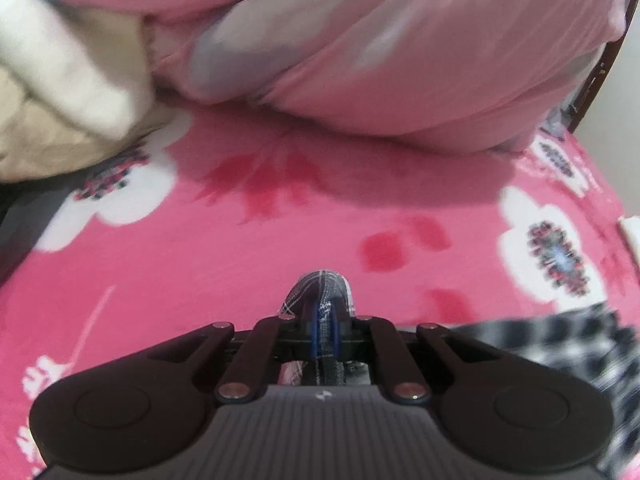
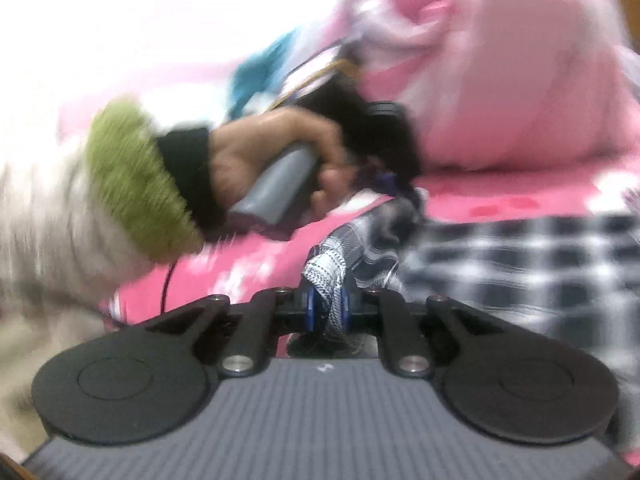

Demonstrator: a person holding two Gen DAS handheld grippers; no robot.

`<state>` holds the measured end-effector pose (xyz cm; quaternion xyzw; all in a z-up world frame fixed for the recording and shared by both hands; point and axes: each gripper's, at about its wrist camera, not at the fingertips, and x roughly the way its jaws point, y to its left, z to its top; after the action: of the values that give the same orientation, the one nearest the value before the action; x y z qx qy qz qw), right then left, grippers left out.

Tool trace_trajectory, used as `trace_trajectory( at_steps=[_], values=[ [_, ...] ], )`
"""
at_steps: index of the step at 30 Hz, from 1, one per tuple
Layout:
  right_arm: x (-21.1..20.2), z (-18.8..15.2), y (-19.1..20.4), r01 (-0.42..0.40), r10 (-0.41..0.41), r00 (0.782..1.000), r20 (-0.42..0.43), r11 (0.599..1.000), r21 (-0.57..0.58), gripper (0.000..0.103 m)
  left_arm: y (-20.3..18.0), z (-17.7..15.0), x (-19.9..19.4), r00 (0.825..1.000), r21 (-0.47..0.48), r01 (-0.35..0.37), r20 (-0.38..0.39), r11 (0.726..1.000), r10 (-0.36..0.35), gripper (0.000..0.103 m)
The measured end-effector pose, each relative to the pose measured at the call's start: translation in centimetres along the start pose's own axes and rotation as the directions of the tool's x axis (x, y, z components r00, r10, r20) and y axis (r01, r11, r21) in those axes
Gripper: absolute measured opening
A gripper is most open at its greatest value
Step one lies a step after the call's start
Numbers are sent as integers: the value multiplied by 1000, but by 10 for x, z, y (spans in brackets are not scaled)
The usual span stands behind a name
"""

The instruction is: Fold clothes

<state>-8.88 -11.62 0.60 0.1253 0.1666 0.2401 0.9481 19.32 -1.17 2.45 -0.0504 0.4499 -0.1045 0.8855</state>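
With both sets of jaws pressed together on cloth, the left gripper (image 1: 325, 320) pinches a bunched fold of the checked shirt (image 2: 520, 264), the plaid poking up at twelve o'clock between its fingers, while the right gripper (image 2: 328, 308) clamps another edge of the same garment. From the right wrist view, the shirt's body spreads away toward two and three o'clock across the pink floral bedsheet (image 1: 240, 240), and the person's left hand (image 2: 272, 152) grips its handle up at eleven o'clock, cloth strung between the two tools. So the held edge runs roughly eleven-to-five, and the loose bulk lies on the right gripper's side. Beyond, a pink quilt (image 1: 400, 60) heaps at twelve. Heavy blur hides the shirt's outline.
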Motion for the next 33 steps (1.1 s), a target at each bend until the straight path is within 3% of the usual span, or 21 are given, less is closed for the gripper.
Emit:
trace_trajectory(
  at_steps=[3, 6, 13, 19, 24, 27, 30, 31, 33],
  values=[
    [-36, 7, -39, 52, -73, 991, 109, 983, 179, 10, -53, 9, 1, 999, 41, 33, -4, 999, -32, 7],
    [-69, 10, -76, 108, -177, 965, 191, 940, 323, 10, -114, 12, 6, 998, 107, 67, -4, 992, -67, 7],
    [-122, 6, -126, 299, -446, 861, 244, 833, 466, 10, -247, 6, 24, 992, 271, 128, -30, 954, -125, 7],
    [-147, -13, -160, 376, -568, 789, 234, 747, 547, 10, -319, -10, 53, 987, 356, 160, -90, 921, -136, 7],
    [-161, -26, -179, 410, -633, 744, 213, 684, 603, 9, -357, -28, 67, 983, 414, 178, -105, 892, -148, 7],
    [-168, -35, -187, 420, -659, 726, 200, 654, 629, 9, -365, -34, 78, 967, 422, 256, -123, 870, -225, 8],
    [-170, -45, -195, 416, -672, 718, 180, 622, 663, 9, -362, -38, 78, 937, 424, 348, -149, 836, -315, 24],
    [-172, -48, -197, 406, -671, 721, 174, 612, 678, 9, -357, -38, 74, 936, 423, 351, -134, 836, -325, 33],
    [-172, -52, -202, 382, -664, 729, 166, 595, 707, 9, -343, -33, 60, 934, 417, 353, -102, 838, -343, 37]
  ],
)
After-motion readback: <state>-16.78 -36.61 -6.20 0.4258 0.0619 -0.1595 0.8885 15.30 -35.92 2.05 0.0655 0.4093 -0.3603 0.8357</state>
